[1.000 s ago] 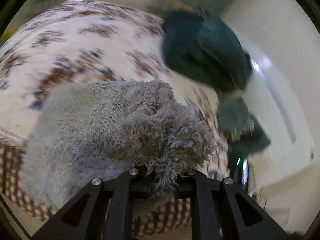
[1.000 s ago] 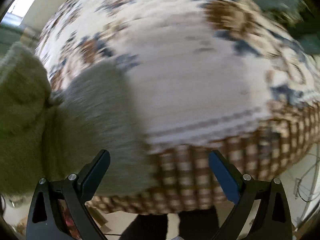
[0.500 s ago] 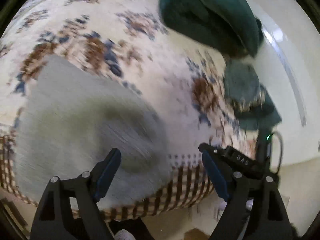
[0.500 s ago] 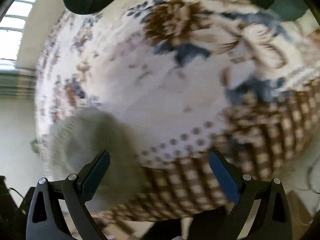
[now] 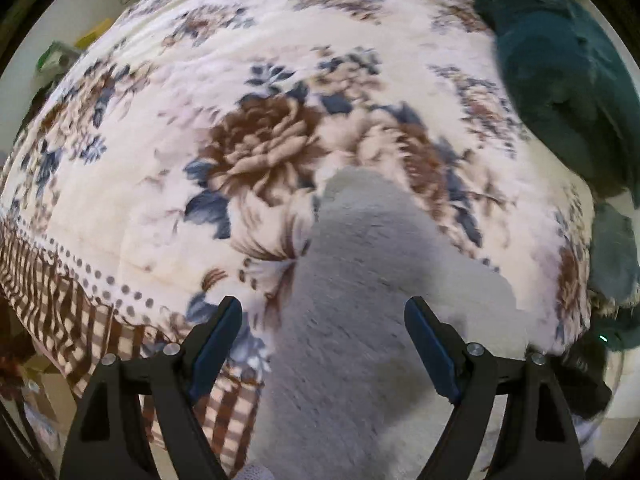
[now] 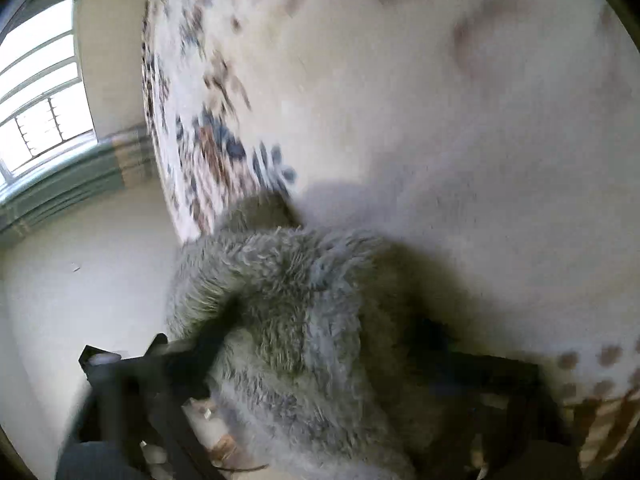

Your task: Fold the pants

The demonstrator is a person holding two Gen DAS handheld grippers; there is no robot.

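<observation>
Pants (image 5: pixel 372 280), grey and fluffy, lie on the flowered blanket (image 5: pixel 160 208) that covers the bed, near its checked front edge, with part of the cloth hanging over that edge toward the cameras. The left gripper (image 5: pixel 324 332) hovers above them with its jaws spread wide and nothing between them. In the right wrist view the right gripper (image 6: pixel 320 344) is buried in a bunched fold of the same grey pile; the cloth fills the gap and hides the fingertips, so the jaws look closed on the pants, though the blur leaves a little doubt. A dark green heap of clothing (image 5: pixel 560 80) sits well apart at the far right of the bed.

As I judge it, the task is at the gathering of an edge for a fold: one side is held, the other is free. The next move calls for the left gripper to come down on the matching edge or corner and pinch through the thick pile, so both sides lift evenly. A shallow bite on such fluffy fabric could slip out
</observation>
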